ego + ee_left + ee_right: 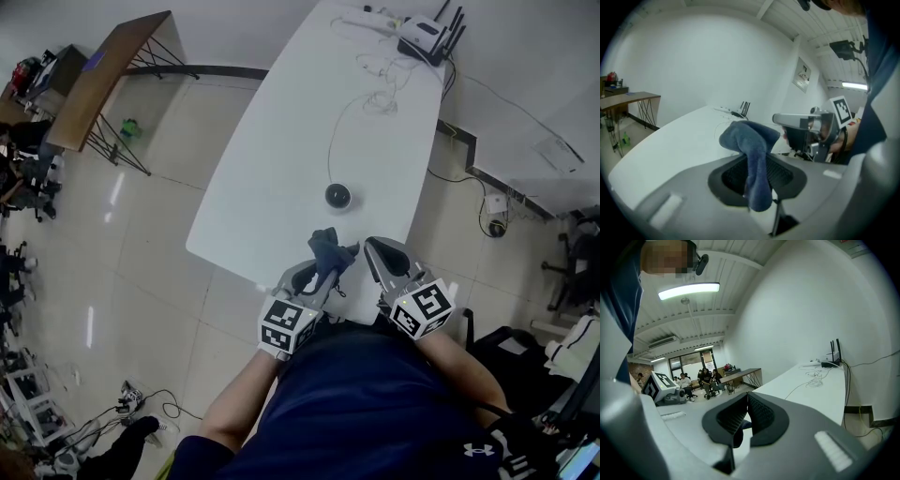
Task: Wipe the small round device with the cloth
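Note:
A small round black device [337,196] sits on the white table [281,159], its thin cable running to the far end. My left gripper [323,272] is shut on a dark blue cloth [329,249], which sticks up from between the jaws [754,154] near the table's front edge. The cloth hangs short of the device. My right gripper [375,251] hovers beside it at the right, jaws shut with nothing between them [746,420]. The left gripper view also shows the right gripper [806,129].
A router [424,36] with antennas and loose white cables [380,89] lie at the table's far end. A wooden side table [98,80] stands at the left on the tiled floor. Several people sit at the room's far side [701,380].

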`<state>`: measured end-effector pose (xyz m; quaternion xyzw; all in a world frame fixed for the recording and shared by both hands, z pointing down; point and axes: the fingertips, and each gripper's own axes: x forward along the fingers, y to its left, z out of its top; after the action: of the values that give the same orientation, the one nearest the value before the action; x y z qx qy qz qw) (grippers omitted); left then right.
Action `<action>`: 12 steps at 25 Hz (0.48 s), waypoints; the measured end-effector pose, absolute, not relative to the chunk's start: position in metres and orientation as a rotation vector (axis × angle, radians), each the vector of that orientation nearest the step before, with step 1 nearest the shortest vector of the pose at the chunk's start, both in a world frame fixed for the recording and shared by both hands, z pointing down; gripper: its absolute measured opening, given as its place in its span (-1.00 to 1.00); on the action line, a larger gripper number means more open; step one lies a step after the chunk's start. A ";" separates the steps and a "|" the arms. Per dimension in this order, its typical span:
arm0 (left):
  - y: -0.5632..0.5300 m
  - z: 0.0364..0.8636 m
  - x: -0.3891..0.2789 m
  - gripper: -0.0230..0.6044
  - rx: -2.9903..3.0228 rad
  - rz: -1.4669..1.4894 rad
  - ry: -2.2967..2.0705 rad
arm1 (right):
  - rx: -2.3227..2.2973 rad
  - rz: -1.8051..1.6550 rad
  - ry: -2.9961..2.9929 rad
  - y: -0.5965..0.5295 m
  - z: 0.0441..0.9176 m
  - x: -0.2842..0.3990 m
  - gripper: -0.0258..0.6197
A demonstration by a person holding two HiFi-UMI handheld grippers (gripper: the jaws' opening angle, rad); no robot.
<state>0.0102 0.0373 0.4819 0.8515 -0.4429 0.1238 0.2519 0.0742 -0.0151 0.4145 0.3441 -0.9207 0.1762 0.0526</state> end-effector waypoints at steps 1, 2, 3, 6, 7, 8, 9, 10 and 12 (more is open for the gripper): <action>0.038 0.482 0.011 -0.62 2.315 0.336 -1.203 | 1.045 0.529 -2.800 -0.015 0.414 0.075 -0.89; 0.038 0.482 0.011 -0.61 2.316 0.336 -1.201 | 1.044 0.523 -2.801 -0.015 0.413 0.075 -0.89; 0.038 0.482 0.012 -0.61 2.318 0.336 -1.200 | 1.044 0.518 -2.801 -0.015 0.413 0.076 -0.89; 0.038 0.481 0.012 -0.61 2.317 0.333 -1.201 | 1.049 0.516 -2.796 -0.016 0.412 0.079 -0.89; 0.038 0.481 0.011 -0.62 2.315 0.333 -1.202 | 1.050 0.517 -2.793 -0.017 0.412 0.079 -0.89; 0.038 0.482 0.011 -0.61 2.314 0.336 -1.202 | 1.050 0.517 -2.792 -0.017 0.413 0.079 -0.89; 0.038 0.482 0.011 -0.61 2.313 0.339 -1.202 | 1.049 0.516 -2.791 -0.017 0.413 0.079 -0.89; 0.038 0.483 0.011 -0.61 2.313 0.341 -1.201 | 1.046 0.514 -2.792 -0.017 0.412 0.079 -0.89; 0.039 0.482 0.011 -0.61 2.312 0.339 -1.201 | 1.041 0.510 -2.793 -0.017 0.412 0.079 -0.89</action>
<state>0.0113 0.0387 0.4824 0.8511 -0.4421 0.1247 0.2544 0.0794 -0.0172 0.4117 0.3436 -0.9220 0.1685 0.0585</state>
